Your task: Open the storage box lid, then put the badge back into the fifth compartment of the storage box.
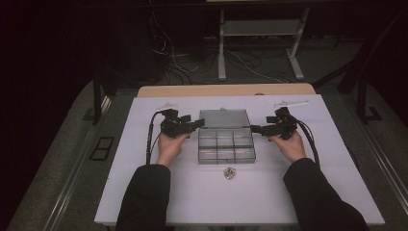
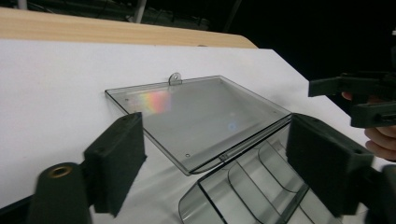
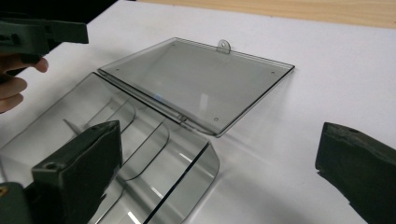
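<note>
One clear plastic compartment box, lid flat

Open box and small trinket interrupt the white tabletop.

A lab or test room: beyond the grippers a bare white table stands on grey carpet, with loose cables and a metal stand in darkness.
</note>
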Demonstrator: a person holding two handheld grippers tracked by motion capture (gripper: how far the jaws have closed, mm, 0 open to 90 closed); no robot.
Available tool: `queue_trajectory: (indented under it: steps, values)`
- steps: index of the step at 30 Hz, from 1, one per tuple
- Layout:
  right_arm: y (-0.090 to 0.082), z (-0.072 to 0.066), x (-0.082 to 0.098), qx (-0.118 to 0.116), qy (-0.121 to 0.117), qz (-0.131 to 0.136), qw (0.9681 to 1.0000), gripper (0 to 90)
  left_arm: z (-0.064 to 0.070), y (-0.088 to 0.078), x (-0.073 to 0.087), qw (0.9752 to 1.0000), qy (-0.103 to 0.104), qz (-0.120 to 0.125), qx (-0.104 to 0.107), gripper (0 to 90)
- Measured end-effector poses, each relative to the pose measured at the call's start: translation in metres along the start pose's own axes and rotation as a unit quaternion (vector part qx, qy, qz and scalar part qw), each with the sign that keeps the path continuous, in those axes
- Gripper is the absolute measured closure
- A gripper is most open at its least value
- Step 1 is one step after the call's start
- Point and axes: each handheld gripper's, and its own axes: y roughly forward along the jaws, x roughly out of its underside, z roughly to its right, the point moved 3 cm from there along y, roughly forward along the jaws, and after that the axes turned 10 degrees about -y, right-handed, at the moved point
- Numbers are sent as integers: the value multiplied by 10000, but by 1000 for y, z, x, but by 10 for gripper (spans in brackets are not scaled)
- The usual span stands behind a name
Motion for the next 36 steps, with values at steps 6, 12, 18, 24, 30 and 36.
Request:
queue_trajectory:
  steps: [6,12,18,24,30,36]
  values:
    - [-15,-8,4,-44,-69,99,9999,5,6,-6,0,10000,56,-55,2,123]
    - [-32,-21,10,-34,-314,45,9995,4,16,-12,-1,9994,279,-124,-179,0]
    - [-48,-31,18,-66,-363,160,9992,5,30,-17,1,9989,433,-169,-38,0]
    - [-64,-40,31,-35,-423,153,9990,5,44,-22,6,9971,685,-280,177,0]
    - [-79,-48,44,-35,-459,196,9987,5,56,-26,11,9957,790,-377,317,0]
    - [-90,-58,55,-88,-421,228,9988,5,67,-27,16,9942,860,-482,429,0]
